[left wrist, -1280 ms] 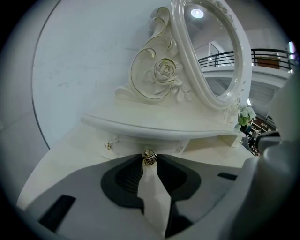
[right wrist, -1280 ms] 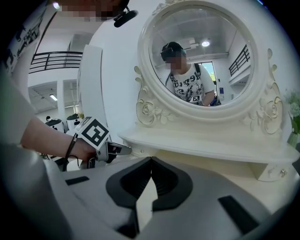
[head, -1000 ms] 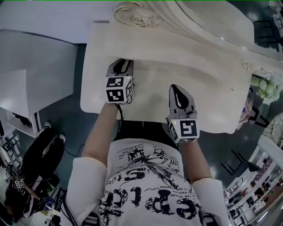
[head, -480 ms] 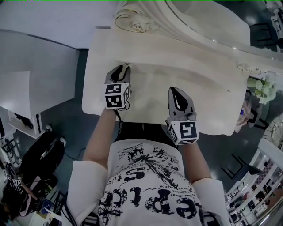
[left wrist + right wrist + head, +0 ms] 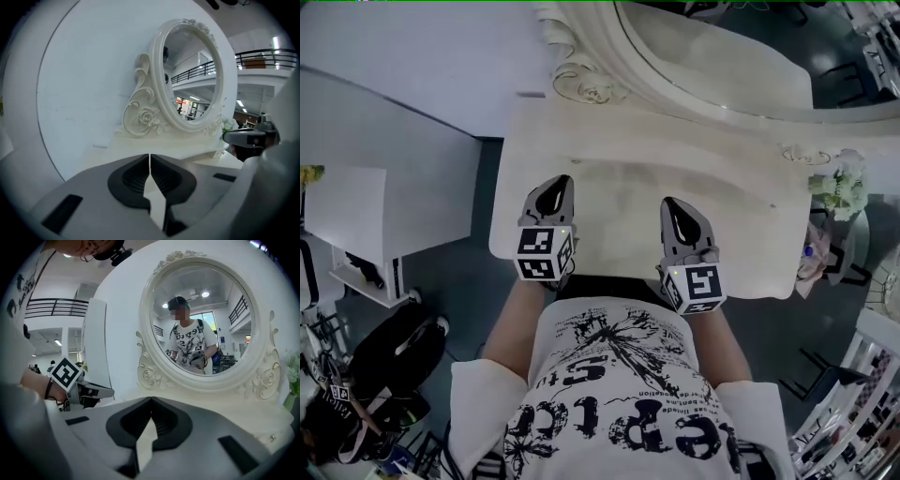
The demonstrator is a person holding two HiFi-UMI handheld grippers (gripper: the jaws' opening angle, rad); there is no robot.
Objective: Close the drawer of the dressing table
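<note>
Both tongs are drawing back from the middle of the table (image 5: 741,216) toward its front edge and the person's body, compared with a second ago, and more of the oval mirror (image 5: 712,56) is showing at the top of the head view. The left tongs (image 5: 560,185) are hovering over the table's left front part, marker cube (image 5: 544,255) nearest the person. Its jaws, which were standing apart earlier, are closing. In the left gripper view the left tongs (image 5: 150,159) are showing only a hairline slit between the dark pads, with nothing between them. The right tongs (image 5: 672,208) are hanging over the right front part, well apart from the left pair, clenched with the tips meeting. The right gripper view is showing the right tongs (image 5: 151,401) grasping nothing.

No drawer is jutting out past the table's front edge in the head view. The drawer front itself is lying hidden under the top.

Behind the tongs the mirror (image 5: 192,75) is standing upright on the table, a carved rose (image 5: 143,117) curling at the foot of its frame. White flowers (image 5: 842,183) are sitting off the table's right end. The mirror (image 5: 204,319) is reflecting the person (image 5: 190,345) holding the tongs.
</note>
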